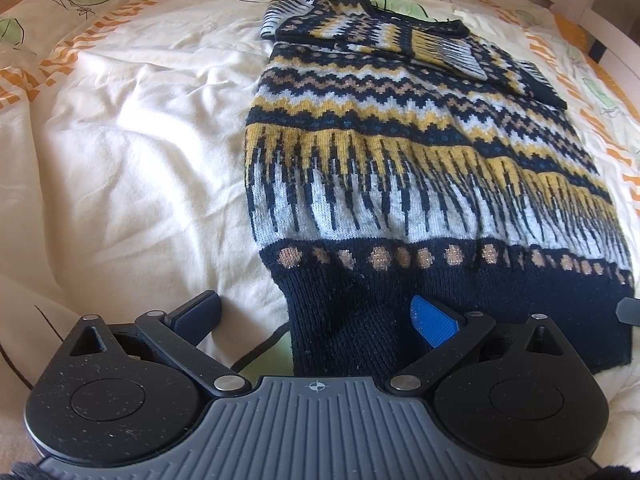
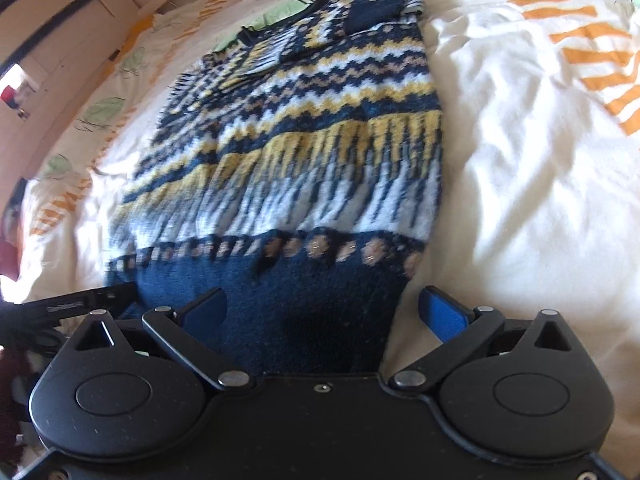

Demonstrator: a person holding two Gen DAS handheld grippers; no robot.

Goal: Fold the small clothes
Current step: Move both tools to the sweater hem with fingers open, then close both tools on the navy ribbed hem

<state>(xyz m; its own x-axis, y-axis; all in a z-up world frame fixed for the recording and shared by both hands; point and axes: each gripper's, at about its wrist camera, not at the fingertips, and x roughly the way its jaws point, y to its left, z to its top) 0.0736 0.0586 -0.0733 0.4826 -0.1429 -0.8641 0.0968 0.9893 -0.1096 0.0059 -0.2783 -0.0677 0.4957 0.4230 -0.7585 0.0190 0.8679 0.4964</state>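
A small knitted sweater (image 1: 400, 152) in navy, yellow and white lies flat on the bed, its sleeves folded in across the top and its navy hem nearest me. My left gripper (image 1: 316, 316) is open, its jaws straddling the hem's left corner. The sweater also shows in the right wrist view (image 2: 304, 152). My right gripper (image 2: 320, 312) is open, with the hem's right corner lying between its jaws. The tip of the right gripper shows at the left view's right edge (image 1: 628, 310), and the left gripper at the right view's left edge (image 2: 72, 304).
The bed is covered by a rumpled cream sheet (image 1: 128, 152) with orange stripes and green leaf prints around its border. Wooden bed slats (image 2: 60, 28) stand at the far left of the right wrist view.
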